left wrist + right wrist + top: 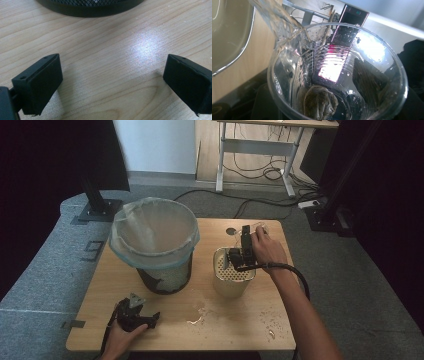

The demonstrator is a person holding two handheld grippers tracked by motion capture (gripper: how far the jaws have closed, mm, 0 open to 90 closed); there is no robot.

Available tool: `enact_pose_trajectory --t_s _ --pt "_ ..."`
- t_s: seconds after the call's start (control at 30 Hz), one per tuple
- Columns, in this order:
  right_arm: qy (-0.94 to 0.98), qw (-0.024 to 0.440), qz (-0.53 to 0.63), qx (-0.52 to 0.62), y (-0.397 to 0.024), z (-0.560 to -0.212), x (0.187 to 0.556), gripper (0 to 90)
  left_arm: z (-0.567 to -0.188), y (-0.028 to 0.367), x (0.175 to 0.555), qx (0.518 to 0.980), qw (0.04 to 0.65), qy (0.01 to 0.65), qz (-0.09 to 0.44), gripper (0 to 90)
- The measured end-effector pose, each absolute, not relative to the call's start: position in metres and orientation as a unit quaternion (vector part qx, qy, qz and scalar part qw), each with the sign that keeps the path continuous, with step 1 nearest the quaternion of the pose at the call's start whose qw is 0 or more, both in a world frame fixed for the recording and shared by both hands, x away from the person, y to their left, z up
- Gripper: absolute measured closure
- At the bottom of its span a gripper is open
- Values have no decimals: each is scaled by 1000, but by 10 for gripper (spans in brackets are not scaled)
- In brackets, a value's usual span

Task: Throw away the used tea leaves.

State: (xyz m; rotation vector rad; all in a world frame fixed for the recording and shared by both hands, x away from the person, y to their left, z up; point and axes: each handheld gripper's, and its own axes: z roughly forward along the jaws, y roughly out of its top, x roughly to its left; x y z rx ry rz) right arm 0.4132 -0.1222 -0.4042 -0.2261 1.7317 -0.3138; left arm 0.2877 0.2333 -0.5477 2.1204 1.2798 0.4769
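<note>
My right gripper (241,251) hangs over a beige perforated container (233,280) in the middle of the wooden table (225,325). It is shut on a clear plastic cup (337,70). The cup is tilted, and a stream of clear liquid (279,22) runs off its rim. A wet tea bag (319,102) lies inside the cup. The dark jaws show through the cup's wall. My left gripper (150,317) rests near the table's front left edge, held by a hand. In the left gripper view it (112,82) stands open over bare wood with nothing between the jaws.
A black mesh bin (155,245) lined with a pale plastic bag stands at the table's left, and its base (90,7) lies just ahead of my left gripper. Wet spots and crumbs (197,317) mark the front of the table. A desk frame (255,150) and cables are on the floor behind.
</note>
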Motion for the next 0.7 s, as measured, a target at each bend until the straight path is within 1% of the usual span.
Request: enact_pose_trajectory --t_s 0.13,0.17,0.43,0.7 --pt "749 633 -155 -123 -117 -407 412 401 -548 233 288 801 305 483 180 20" --pt "740 632 -172 -154 -112 -411 411 402 -548 233 288 801 305 483 180 20" --pt "713 626 -231 -217 -107 -422 408 403 -548 233 288 801 305 483 180 20" --pt "668 611 -300 -299 -100 -430 407 404 -548 233 288 801 305 483 180 19"
